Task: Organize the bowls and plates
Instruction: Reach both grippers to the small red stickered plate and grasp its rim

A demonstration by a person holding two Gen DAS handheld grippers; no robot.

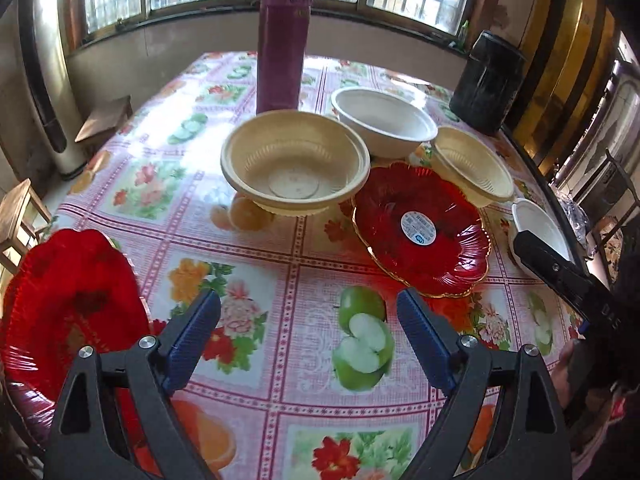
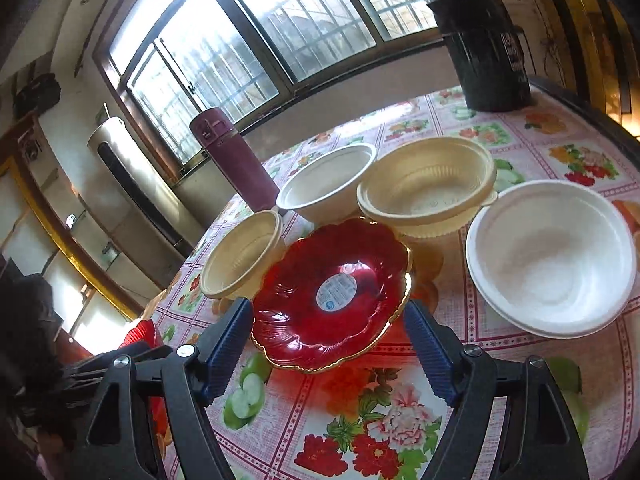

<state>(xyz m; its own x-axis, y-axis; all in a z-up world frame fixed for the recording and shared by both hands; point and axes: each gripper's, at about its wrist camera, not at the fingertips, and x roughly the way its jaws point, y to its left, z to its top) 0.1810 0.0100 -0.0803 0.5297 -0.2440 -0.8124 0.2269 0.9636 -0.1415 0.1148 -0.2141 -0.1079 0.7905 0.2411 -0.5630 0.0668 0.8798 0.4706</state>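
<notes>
Both tongs, left gripper (image 1: pixel 308 340) and right gripper (image 2: pixel 328 354), gape wide and empty; grabbing the glossy red plate (image 2: pixel 332 292) carelessly could topple the cream bowl (image 2: pixel 428 188) perched beside it.

Flask (image 1: pixel 283 40): top cut by left wrist view's upper edge
Plate left of flask (image 1: pixel 72 304): cut by frame edge, partly behind gripper finger
White bowl right of flask (image 1: pixel 538 232): part-hidden behind right gripper
Plate sticker (image 2: pixel 336 291): print unreadable
</notes>
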